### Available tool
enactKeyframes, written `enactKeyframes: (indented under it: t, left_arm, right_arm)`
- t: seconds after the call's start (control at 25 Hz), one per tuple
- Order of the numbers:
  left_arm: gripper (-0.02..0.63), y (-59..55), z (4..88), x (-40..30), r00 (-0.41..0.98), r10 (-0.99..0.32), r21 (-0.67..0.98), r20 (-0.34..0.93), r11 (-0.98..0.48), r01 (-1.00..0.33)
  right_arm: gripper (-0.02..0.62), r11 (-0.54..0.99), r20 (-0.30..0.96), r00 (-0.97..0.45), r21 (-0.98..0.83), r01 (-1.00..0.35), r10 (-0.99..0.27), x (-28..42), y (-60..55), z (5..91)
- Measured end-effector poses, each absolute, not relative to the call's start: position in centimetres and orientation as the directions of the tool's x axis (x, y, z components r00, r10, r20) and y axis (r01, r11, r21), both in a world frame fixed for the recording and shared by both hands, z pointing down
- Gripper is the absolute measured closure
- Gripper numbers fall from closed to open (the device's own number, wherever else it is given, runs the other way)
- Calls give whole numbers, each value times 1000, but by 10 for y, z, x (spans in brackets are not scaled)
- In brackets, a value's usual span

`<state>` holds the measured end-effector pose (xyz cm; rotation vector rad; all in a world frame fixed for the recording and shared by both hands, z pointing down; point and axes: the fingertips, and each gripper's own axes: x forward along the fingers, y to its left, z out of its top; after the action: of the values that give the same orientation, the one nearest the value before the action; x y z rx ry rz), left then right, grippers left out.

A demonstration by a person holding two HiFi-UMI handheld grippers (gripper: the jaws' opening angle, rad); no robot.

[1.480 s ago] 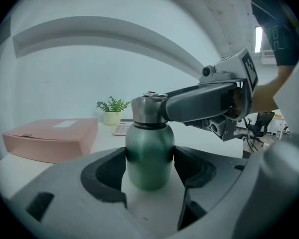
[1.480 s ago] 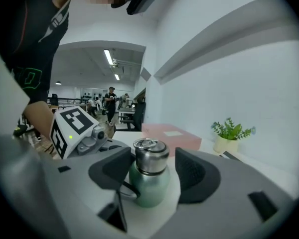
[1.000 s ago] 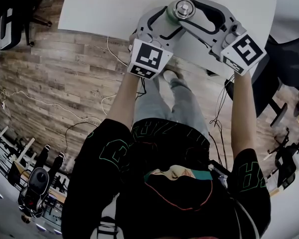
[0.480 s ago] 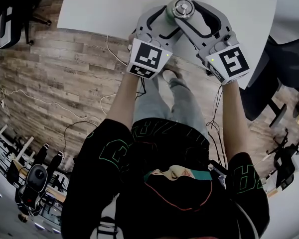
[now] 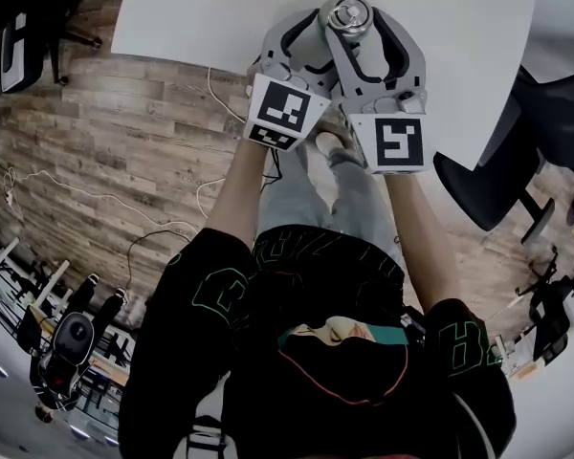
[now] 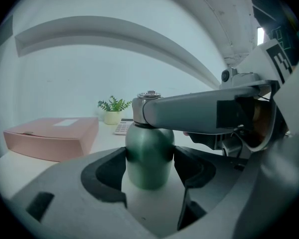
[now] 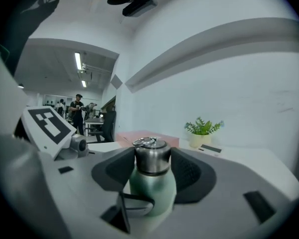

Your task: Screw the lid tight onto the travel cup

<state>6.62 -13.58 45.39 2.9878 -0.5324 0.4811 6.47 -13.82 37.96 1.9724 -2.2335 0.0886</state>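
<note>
Holding the green travel cup (image 6: 148,151) by its round body with the left gripper (image 6: 150,167), pinching it tight from both sides over the white table (image 5: 201,17). Gripping the shiny steel lid (image 7: 152,156) on top of the cup with the right gripper (image 7: 152,167), hugging it on both sides with the dark pads. Not being able to tell from here whether resting the cup on the table or holding it just above. Risking a slip first: twisting hard on smooth round metal and sliding around the lid instead of turning it. Risking a spin of the whole cup too, by not squeezing the body hard enough with the left gripper while twisting with the right. Risking a crooked lid by pushing sideways or tipping it while turning, then jamming the threads and leaving a gap for leaks. Risking a bump between the two grippers, working so close together, one right over the other. Risking a tip or a fall by letting go of the body too early, or by pulling up on the lid while turning.
</note>
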Motion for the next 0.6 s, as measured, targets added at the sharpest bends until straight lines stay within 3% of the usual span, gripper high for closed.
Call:
enactKeyframes:
  t: [0.2,0.6]
  left_arm:
    - [295,-137,454,64,891,-328,18,314,-936,-352]
    - [295,-139,456,65,895,-315,29,316,-940,-341]
  right_arm:
    - [359,127,184,-118,36,-991,-976,63,-139,382]
    - [336,443,235,-428,10,-896,-873,74,-134,383]
